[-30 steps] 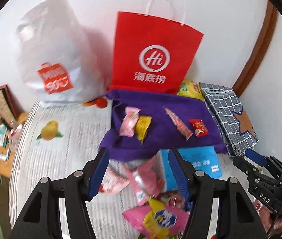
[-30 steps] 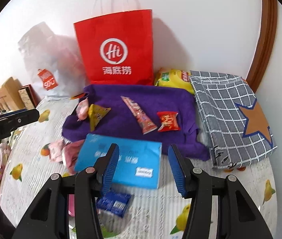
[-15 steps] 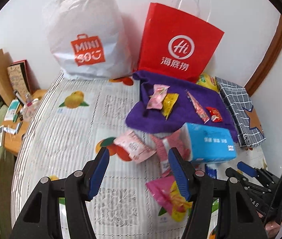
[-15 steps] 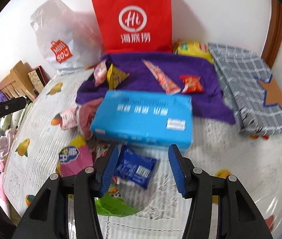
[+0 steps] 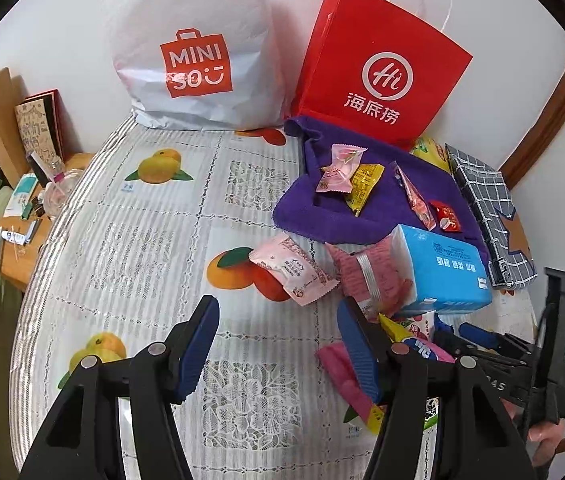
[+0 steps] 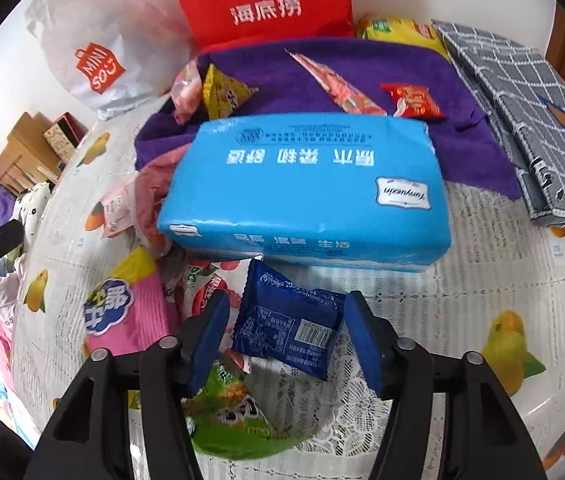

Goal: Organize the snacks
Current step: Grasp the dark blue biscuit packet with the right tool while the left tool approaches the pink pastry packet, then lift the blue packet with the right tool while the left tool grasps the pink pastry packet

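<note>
My right gripper (image 6: 288,312) points steeply down over a dark blue snack packet (image 6: 288,328) lying flat on the table. Its jaws are opening and straddle the packet without pressing on it. Just beyond lies a large blue tissue pack (image 6: 306,188), with a pink-and-yellow bag (image 6: 130,312) and a green bag (image 6: 234,412) at the left. My left gripper (image 5: 278,320) is open over bare tablecloth, with nothing between its fingers. A pink packet (image 5: 294,272) lies just ahead of it. On the purple cloth (image 5: 322,208) rest several small snacks.
A red paper bag (image 5: 378,68) and a white plastic bag (image 5: 194,48) stand against the back wall. A folded grey checked cloth (image 6: 522,112) lies at the right. A yellow chip bag (image 6: 398,28) sits behind the purple cloth. A cluttered wooden shelf (image 5: 22,216) is off the table's left edge.
Both grippers have sunk toward the table. The right one has come down over the dark blue packet and its jaws have widened. The left one has shifted left over bare tablecloth.
</note>
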`<state>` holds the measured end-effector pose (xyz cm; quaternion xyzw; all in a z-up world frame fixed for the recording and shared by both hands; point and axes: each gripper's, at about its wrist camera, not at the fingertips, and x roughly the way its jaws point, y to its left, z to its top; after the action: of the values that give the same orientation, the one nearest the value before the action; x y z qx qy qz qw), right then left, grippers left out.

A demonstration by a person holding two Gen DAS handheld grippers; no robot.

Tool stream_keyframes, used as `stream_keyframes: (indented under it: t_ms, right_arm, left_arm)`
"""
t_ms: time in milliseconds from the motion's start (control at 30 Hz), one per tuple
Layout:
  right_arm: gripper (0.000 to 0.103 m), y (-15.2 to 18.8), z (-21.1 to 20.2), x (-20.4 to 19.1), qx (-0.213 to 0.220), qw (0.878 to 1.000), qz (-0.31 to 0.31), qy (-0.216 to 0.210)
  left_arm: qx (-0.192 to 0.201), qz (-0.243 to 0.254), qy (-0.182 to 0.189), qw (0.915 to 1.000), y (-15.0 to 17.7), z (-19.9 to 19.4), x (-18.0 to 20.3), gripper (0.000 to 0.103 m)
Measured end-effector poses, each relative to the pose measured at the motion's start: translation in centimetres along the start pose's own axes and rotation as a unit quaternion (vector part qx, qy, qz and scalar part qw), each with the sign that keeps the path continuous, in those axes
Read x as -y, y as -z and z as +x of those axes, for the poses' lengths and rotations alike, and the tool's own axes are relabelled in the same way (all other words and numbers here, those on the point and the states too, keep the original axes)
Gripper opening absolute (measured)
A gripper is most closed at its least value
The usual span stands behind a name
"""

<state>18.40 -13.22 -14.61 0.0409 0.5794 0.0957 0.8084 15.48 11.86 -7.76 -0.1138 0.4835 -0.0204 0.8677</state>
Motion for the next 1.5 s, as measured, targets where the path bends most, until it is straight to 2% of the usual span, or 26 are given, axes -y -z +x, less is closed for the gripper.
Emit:
stream_keyframes:
  t_ms: [200, 267, 333, 467, 567, 667, 867, 1133, 1200, 1267, 1500]
  right_arm:
    - [0.062, -0.1, 1.6, 0.6, -0.030, 0.999, 0.013, 0.005]
    - [0.061, 0.0, 1.5, 0.9, -0.027, 1.000, 0.010, 0.007]
    - [0.055, 0.0, 1.4, 1.3, -0.024, 1.000, 0.009, 0.006]
    - [0.048, 0.1, 0.9, 2.2, -0.014, 1.000, 0.010, 0.005]
    - [0.047, 0.4, -0.2, 3.2, -0.003, 1.000, 0.012, 0.000]
    - [0.047, 0.8, -1.1, 4.2, 0.008, 1.000, 0.007, 0.014]
    - [0.047, 1.7, -1.7, 6.5, 0.017, 0.998, -0.001, 0.058]
    - [0.051, 2.5, -1.2, 8.8, 0.017, 0.997, -0.003, 0.077]
    - [0.054, 2.6, -1.3, 9.3, 0.022, 0.997, 0.001, 0.074]
    - [0.059, 2.6, -1.3, 9.9, 0.027, 0.998, 0.008, 0.053]
    - [0.060, 2.6, -1.5, 10.6, 0.033, 0.999, -0.009, 0.041]
  left_arm:
    - [-0.001, -0.001, 0.009, 1.0000, -0.1, 0.5, -0.2, 0.059]
    - [-0.003, -0.001, 0.011, 0.9999, -0.1, 0.7, -0.3, 0.059]
    - [-0.004, -0.001, 0.011, 0.9999, -0.1, 0.9, -0.3, 0.059]
    - [-0.009, 0.002, 0.011, 0.9999, -0.1, 1.4, -0.3, 0.059]
    - [-0.013, 0.000, 0.011, 0.9999, 0.0, 1.9, -0.3, 0.059]
    - [-0.020, -0.003, 0.007, 0.9998, -0.1, 2.7, -0.4, 0.059]
    - [-0.034, -0.004, -0.001, 0.9994, -0.4, 4.3, 0.1, 0.059]
    - [-0.054, -0.025, -0.008, 0.9982, -1.6, 7.2, 0.5, 0.059]
    - [-0.057, -0.034, -0.010, 0.9977, -1.9, 8.0, 0.6, 0.059]
    - [-0.063, -0.039, -0.013, 0.9971, -2.2, 9.0, 0.7, 0.058]
    - [-0.078, -0.048, -0.030, 0.9953, -2.9, 12.0, 1.3, 0.058]
